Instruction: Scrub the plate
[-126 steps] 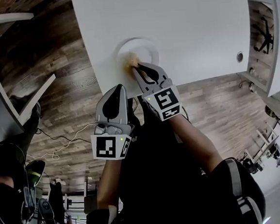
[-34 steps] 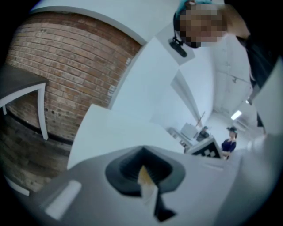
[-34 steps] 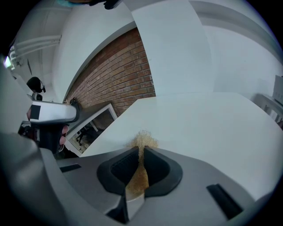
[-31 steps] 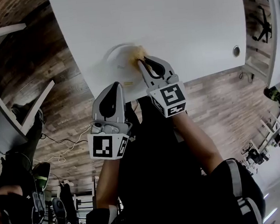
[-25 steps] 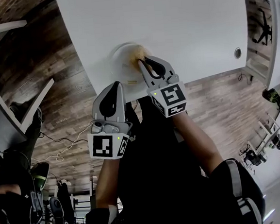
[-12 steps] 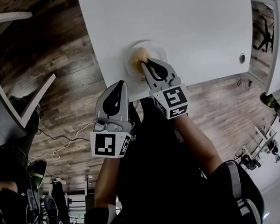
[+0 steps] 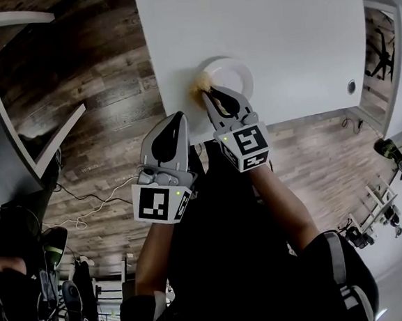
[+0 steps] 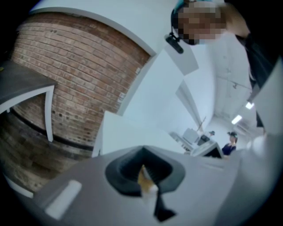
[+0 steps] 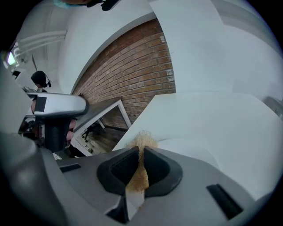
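**Mid-scrub, pad at the plate's near-left rim**

Nearest to you, your left tongs (image 7: 178, 118) hung off the table's edge, short of the plate and to its left, touching neither. Their jaws were closed together. A thin pale-and-tan sliver showed at the seam in the left gripper view, and I could not tell whether it was something pinched or only what lay beyond the gap. They looked to be carrying nothing.

Next out, your right tongs (image 7: 208, 94) reached over the table's edge to the plate. They were clamped tight on a golden, wiry scouring pad (image 7: 200, 88), with its tuft sticking out past the tips.

The pad sat at the near-left rim of the white plate (image 7: 237, 75), seemingly pressed against it. The plate itself lay flat on the white table (image 7: 280, 23), close to the table's near edge, with nothing steadying it.

By my reading, you were in the scrubbing step itself, working the rim rather than the centre. The next stroke probably called for carrying the pad across the plate's middle and far side. Light downward pressure would have kept the unheld plate from sliding toward the edge. Your idle left tongs could have braced the rim.
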